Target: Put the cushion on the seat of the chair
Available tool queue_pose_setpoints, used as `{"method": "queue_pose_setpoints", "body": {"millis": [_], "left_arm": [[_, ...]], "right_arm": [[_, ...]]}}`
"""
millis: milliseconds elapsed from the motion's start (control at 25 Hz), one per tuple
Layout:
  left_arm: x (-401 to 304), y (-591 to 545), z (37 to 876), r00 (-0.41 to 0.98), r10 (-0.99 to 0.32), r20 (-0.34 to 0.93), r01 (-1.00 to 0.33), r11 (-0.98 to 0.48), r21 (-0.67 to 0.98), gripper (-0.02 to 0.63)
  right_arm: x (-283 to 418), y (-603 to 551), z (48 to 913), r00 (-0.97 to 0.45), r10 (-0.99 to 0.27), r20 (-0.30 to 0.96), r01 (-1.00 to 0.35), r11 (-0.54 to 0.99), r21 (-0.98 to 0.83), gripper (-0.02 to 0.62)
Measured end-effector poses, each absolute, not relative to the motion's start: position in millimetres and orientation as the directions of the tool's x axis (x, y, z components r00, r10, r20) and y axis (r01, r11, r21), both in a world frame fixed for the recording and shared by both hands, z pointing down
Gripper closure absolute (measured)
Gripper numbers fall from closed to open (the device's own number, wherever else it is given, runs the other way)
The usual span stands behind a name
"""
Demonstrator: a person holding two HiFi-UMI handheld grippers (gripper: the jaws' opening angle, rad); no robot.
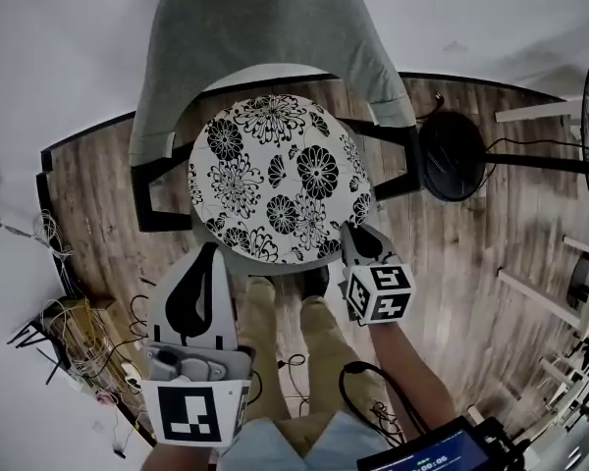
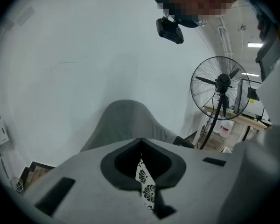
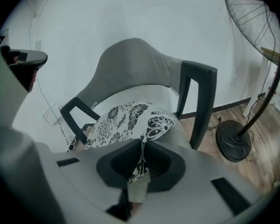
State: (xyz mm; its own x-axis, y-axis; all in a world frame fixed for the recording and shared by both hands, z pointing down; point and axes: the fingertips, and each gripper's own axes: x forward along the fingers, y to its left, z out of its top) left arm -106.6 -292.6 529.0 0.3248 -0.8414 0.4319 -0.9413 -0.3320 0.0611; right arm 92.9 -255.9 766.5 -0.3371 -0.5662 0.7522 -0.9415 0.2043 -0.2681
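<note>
A round white cushion (image 1: 275, 180) with black flowers lies over the seat of the grey chair (image 1: 245, 37), between its black armrests. My left gripper (image 1: 212, 251) is at the cushion's near left edge. In the left gripper view a strip of the flowered fabric (image 2: 146, 183) is pinched between the jaws of my left gripper (image 2: 141, 155). My right gripper (image 1: 353, 234) is at the near right edge. In the right gripper view my right gripper (image 3: 142, 146) is shut on the cushion (image 3: 121, 120) at its seam and label, with that edge lifted a little.
A standing fan's round black base (image 1: 452, 155) sits on the wood floor right of the chair, and its head (image 2: 221, 85) shows in the left gripper view. Cables (image 1: 69, 332) lie at the left by the wall. The person's legs (image 1: 294, 332) stand just before the seat.
</note>
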Motion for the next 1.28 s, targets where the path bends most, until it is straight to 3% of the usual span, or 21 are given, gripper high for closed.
{"method": "queue_pose_setpoints", "body": {"millis": [920,1000,1160,1280], "left_arm": [[-85.0,-274.0,555.5,0.376,-0.792,0.481,-0.921,-0.376,0.102,0.597],[-82.0,-276.1,555.2,0.380,-0.789,0.483,-0.919,-0.380,0.102,0.597],[-77.3,-270.5,549.5,0.381,-0.789,0.482,-0.918,-0.386,0.094,0.597],[-70.1,-269.0,538.1,0.386,-0.799,0.461,-0.916,-0.392,0.088,0.597]], "right_arm": [[104.6,-180.6,817.4,-0.285,-0.482,0.828,-0.957,0.091,-0.276,0.562],[106.1,-182.9,820.4,-0.291,-0.477,0.829,-0.953,0.071,-0.294,0.546],[107.9,-177.8,814.0,-0.319,-0.477,0.819,-0.941,0.058,-0.333,0.422],[115.8,-168.0,799.5,-0.321,-0.494,0.808,-0.937,0.043,-0.347,0.390]]}}
